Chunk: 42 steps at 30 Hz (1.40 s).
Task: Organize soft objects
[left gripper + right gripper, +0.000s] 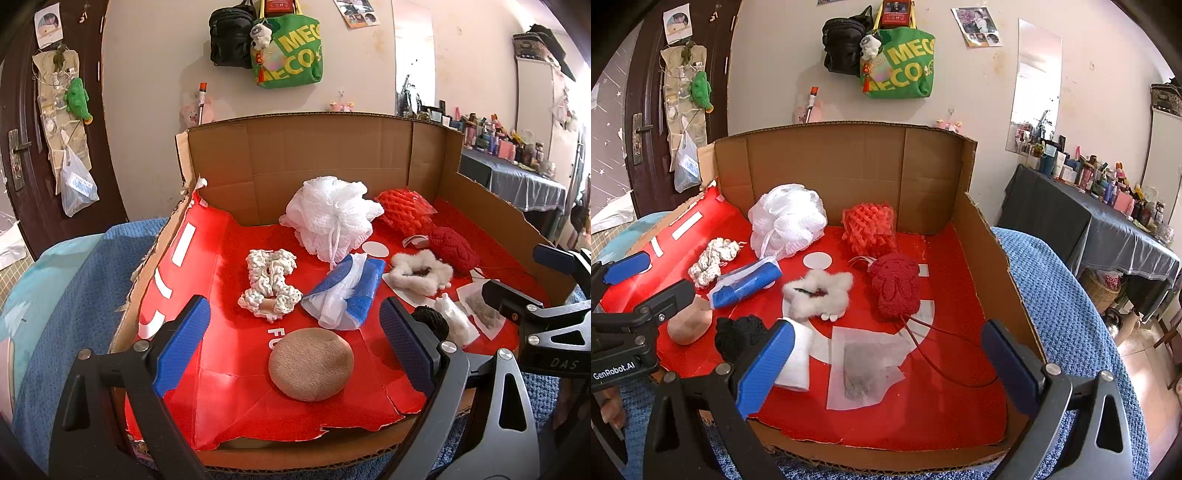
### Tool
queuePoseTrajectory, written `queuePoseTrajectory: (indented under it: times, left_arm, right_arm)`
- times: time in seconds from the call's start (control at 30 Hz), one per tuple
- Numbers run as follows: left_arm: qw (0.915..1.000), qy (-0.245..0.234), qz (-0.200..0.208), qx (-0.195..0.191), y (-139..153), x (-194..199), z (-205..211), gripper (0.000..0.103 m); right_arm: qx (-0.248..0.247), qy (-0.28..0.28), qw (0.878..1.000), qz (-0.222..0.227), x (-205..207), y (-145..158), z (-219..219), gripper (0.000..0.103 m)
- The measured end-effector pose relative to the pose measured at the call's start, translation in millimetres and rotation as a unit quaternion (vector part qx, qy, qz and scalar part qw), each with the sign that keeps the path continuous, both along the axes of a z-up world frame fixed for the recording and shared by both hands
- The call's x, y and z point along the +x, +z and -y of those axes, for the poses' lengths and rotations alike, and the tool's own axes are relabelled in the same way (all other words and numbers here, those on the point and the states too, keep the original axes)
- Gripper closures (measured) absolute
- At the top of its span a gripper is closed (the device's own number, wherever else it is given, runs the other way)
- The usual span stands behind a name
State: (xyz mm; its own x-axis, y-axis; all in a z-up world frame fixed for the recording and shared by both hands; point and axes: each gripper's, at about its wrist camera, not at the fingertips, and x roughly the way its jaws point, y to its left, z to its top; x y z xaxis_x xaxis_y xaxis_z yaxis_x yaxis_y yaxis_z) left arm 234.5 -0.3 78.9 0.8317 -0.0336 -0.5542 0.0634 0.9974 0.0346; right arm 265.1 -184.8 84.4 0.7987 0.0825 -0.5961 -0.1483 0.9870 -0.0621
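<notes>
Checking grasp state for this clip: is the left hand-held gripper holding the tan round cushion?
No, the left hand-held gripper is open, and the tan round cushion lies untouched between its jaws.

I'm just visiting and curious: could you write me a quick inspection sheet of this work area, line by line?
Surface: red-lined cardboard tray, walls at back and right, on a blue blanket.
Job's things: white mesh pouf, orange-red netting, dark red knit ball, white fluffy ring, cream crochet piece, blue-and-white bundle, tan round pad, black yarn.
Clutter: translucent paper packet.
Claws: left claw open, empty; right claw open, empty.
Cables: nothing seen.
Surroundings: green tote, crowded side table.
</notes>
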Motion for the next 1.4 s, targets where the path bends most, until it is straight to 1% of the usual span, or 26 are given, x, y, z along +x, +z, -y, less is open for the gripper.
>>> queuePoseTrajectory:
  times: [0.3, 0.47, 0.63, 0.83, 0.87, 0.9, 0.93, 1.0, 1.1, 1.13, 1.3, 1.4]
  left_arm:
    - [1.0000, -0.002, 0.002, -0.001, 0.4, -0.9, -0.2, 0.009]
    - [0.9998, -0.001, -0.001, -0.020, 6.4, -8.8, -3.4, 0.009]
    - [0.9997, -0.005, 0.010, -0.023, 25.0, -31.2, -3.3, 0.009]
    - [0.9994, -0.015, 0.008, -0.031, 38.8, -63.4, 0.0, 0.009]
    - [0.9994, -0.015, 0.007, -0.030, 40.0, -67.2, 0.5, 0.008]
    - [0.9995, -0.015, 0.006, -0.029, 40.9, -73.1, 1.4, 0.002]
    - [0.9995, -0.015, 0.004, -0.026, 40.6, -79.6, 2.7, 0.001]
    - [0.9996, -0.013, -0.007, -0.025, 36.8, -89.9, 5.0, 0.000]
    - [0.9988, -0.019, -0.030, -0.032, 27.4, -97.3, 7.8, 0.000]
    - [0.9983, -0.018, -0.046, -0.032, 21.3, -99.0, 9.5, 0.000]
    - [0.9950, -0.008, -0.097, -0.023, -4.7, -98.6, 15.4, 0.000]
    - [0.9924, -0.002, -0.122, -0.021, -17.8, -94.6, 16.0, 0.000]
  right_arm:
    - [0.002, 0.001, 1.000, 0.000, -0.1, 0.2, -0.1, 0.000]
    - [0.030, 0.005, 1.000, -0.002, -7.9, 3.5, 8.1, 0.000]
    - [0.042, 0.002, 0.999, 0.018, -34.0, 23.7, 16.2, 0.000]
    - [0.043, 0.009, 0.999, 0.022, -69.4, 41.1, 18.5, 0.000]
    - [0.040, 0.008, 0.999, 0.023, -73.9, 43.4, 17.0, 0.000]
    - [0.039, 0.009, 0.999, 0.024, -80.5, 45.2, 17.0, 0.000]
    - [0.037, 0.011, 0.999, 0.024, -88.0, 46.5, 17.8, 0.000]
    - [0.033, 0.008, 0.999, 0.017, -96.9, 46.0, 17.3, 0.000]
    - [0.030, 0.000, 0.999, -0.009, -104.6, 37.2, 17.9, 0.000]
    - [0.031, -0.001, 0.999, -0.019, -106.4, 32.4, 18.1, 0.000]
    - [0.026, -0.009, 0.997, -0.067, -108.2, 5.8, 19.5, 0.000]
    - [0.018, -0.018, 0.995, -0.096, -105.0, -10.9, 19.9, 0.000]
